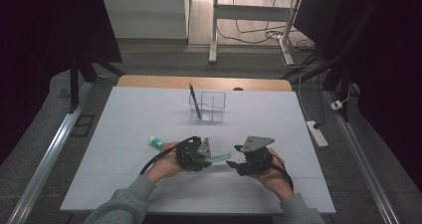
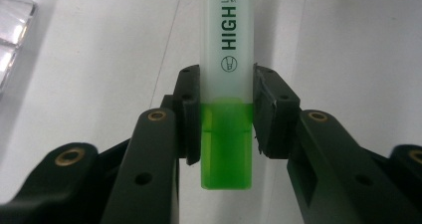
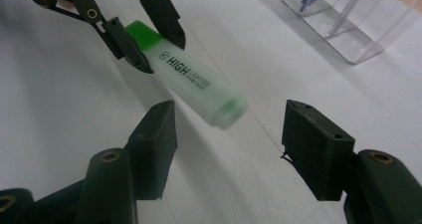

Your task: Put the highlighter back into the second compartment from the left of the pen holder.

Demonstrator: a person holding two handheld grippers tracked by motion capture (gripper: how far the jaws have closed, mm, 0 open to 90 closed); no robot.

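— Where is the translucent green plastic highlighter (image 3: 199, 82)?
— Near the tabletop's front edge, clamped in the left gripper (image 2: 226, 119).
— And the right gripper (image 3: 226, 149)?
— Jaws apart, empty; I think it should close squarely on the free end.

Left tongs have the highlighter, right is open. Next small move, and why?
Probably ease the right tongs forward around the free end of the highlighter, then close. The left tongs clamp its green end, and its other end points into the right tongs' open gap without touching either pad.
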